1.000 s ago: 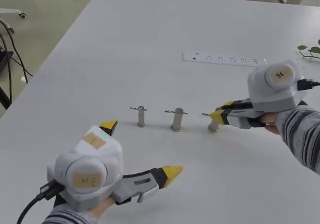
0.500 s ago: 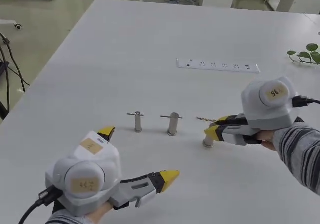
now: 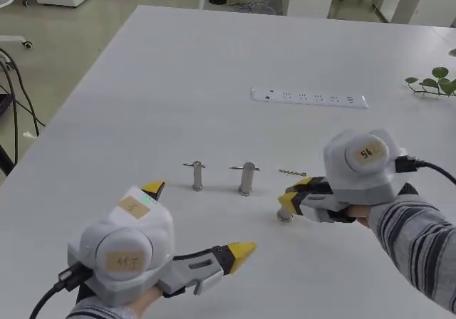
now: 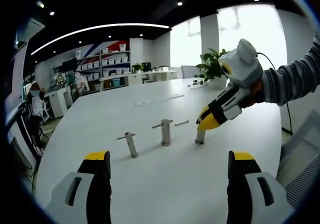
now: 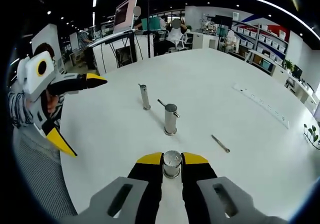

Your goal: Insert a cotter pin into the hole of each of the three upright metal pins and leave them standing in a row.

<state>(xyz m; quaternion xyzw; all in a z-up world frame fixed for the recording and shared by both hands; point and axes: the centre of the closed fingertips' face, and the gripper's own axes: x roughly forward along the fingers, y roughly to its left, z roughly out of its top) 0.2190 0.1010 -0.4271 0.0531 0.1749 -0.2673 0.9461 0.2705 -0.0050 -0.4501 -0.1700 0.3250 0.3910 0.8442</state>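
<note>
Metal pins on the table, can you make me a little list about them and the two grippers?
left metal pin: upright, cotter pin through it
middle metal pin: upright, cotter pin through it
right metal pin: gripped, no cotter pin seen in it
loose cotter pin: lying on the table
right gripper: shut on right metal pin
left gripper: open, holding nothing

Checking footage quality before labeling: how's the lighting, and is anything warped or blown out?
Head view: soft, even light, only faint shadows beside the metal pins, no warp. Left gripper view: fisheye bows the ceiling light strip; the window is blown out. Right gripper view: same fisheye bend, the gripped pin sharp.
</note>
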